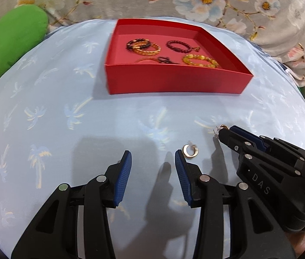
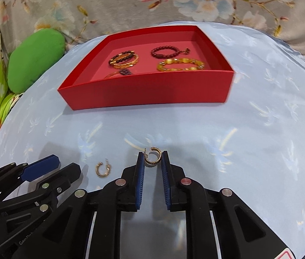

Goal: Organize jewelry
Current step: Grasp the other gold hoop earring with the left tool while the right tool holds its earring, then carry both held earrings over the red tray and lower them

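- Jewelry: two small gold hoop earrings lie on the pale blue palm-print cloth (image 2: 228, 125), well short of the red box (image 2: 148, 92), which already holds several beaded bracelets (image 2: 124, 60).
- The right gripper (image 2: 152, 158) has its jaws narrow, framing one gold hoop earring (image 2: 152, 157); the pads seem to touch its sides, but a firm grip cannot be confirmed.
- The left gripper (image 1: 153, 161) stands half open and empty, the second hoop earring (image 1: 190, 150) just outside its right-hand finger.
- Risk: the hoop is thin and curved, so it could twist or pop out of the pads, or the soft cloth could bunch under the tips.
- The two grippers work close together and could knock each other.
- A green cushion (image 2: 34, 58) sits clear of the path.
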`<state>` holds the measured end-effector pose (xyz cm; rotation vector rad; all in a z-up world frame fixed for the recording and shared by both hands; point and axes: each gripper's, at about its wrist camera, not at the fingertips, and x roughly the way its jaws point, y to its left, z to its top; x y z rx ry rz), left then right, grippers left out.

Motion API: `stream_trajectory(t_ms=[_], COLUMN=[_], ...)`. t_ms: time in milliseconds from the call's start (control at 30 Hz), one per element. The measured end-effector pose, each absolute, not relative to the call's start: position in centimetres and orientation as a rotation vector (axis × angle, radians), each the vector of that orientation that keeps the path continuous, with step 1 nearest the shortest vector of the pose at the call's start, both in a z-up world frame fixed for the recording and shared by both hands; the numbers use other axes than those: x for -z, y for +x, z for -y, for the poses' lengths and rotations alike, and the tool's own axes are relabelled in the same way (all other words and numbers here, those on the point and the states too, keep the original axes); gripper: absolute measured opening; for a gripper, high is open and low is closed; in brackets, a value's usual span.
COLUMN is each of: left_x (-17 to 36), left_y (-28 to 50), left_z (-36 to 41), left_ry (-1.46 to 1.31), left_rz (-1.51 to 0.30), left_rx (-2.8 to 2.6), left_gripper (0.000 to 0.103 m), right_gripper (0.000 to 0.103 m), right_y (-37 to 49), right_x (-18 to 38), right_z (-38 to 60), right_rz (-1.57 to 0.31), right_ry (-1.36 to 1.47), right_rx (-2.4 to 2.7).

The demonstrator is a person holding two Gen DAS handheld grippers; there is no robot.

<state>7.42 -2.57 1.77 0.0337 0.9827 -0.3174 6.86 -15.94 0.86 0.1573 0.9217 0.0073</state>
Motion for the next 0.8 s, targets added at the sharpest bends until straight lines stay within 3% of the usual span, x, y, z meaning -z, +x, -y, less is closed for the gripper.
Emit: stream_trajectory(t_ms=[467, 733, 800], left_x=[-1.0, -0.9, -0.9], left_y=[7.5, 7.3, 7.3], left_z=[6.5, 7.1, 7.1], left_ry=[0.098, 0.147, 0.147], left_rz=[-0.977, -0.958, -0.960], left_rx=[0.344, 0.340, 0.341], left_gripper=[0.039, 0.016, 0.016], right_gripper=[0.015, 0.015, 0.015], right_y=[5.4, 5.2, 5.2], right_x=[-0.8, -0.6, -0.6], right_z=[18.4, 18.5, 18.5], right_rz=[-0.915, -0.918, -0.918], right_ry=[0.194, 0.197, 0.198], right_rx=[0.028, 0.028, 0.028])
